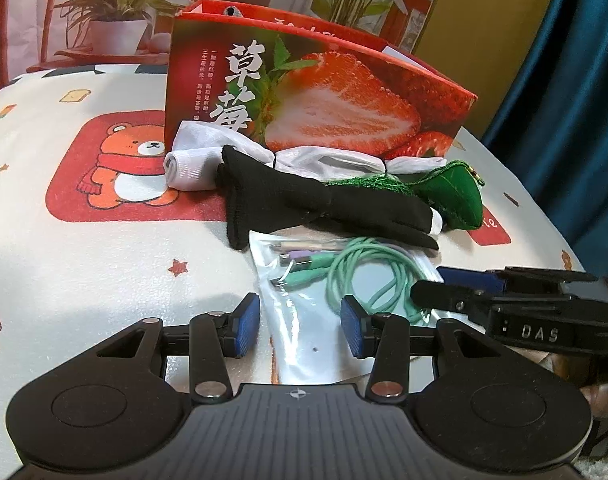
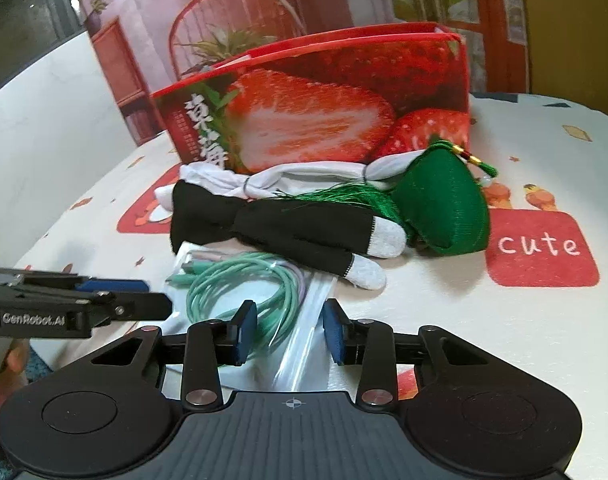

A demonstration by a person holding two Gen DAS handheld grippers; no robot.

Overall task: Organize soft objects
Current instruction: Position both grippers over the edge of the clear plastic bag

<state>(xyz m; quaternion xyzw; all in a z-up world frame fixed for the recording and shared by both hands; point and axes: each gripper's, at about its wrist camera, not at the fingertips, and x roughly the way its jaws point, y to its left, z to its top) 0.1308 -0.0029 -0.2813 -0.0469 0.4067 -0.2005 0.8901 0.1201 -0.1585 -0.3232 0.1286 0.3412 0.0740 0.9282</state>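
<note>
Soft objects lie in a loose pile on the worktop [image 1: 104, 264], ahead of both hand-held grippers and against the front of a red strawberry box [image 1: 316, 92]. Farthest left from the left hand-held gripper [image 1: 300, 330] is a rolled white sock [image 1: 184, 166], with more white cloth [image 1: 336, 160] trailing right along the foot of the box. In front of it, straight ahead of the left hand-held gripper, a pair of black socks [image 1: 304, 204] with pale toes lies across the pile. To the right, a green stuffed pouch [image 1: 456, 196] with a tassel touches the sock toes. Nearest, a clear bag [image 1: 304, 320] holding a coiled mint-green cable [image 1: 368, 276] reaches in between the spread fingers of the left hand-held gripper, which grip nothing. The right hand-held gripper [image 2: 290, 330] sits just right of it, its fingers also apart and empty, straddling the bag's right edge above the worktop.
</note>
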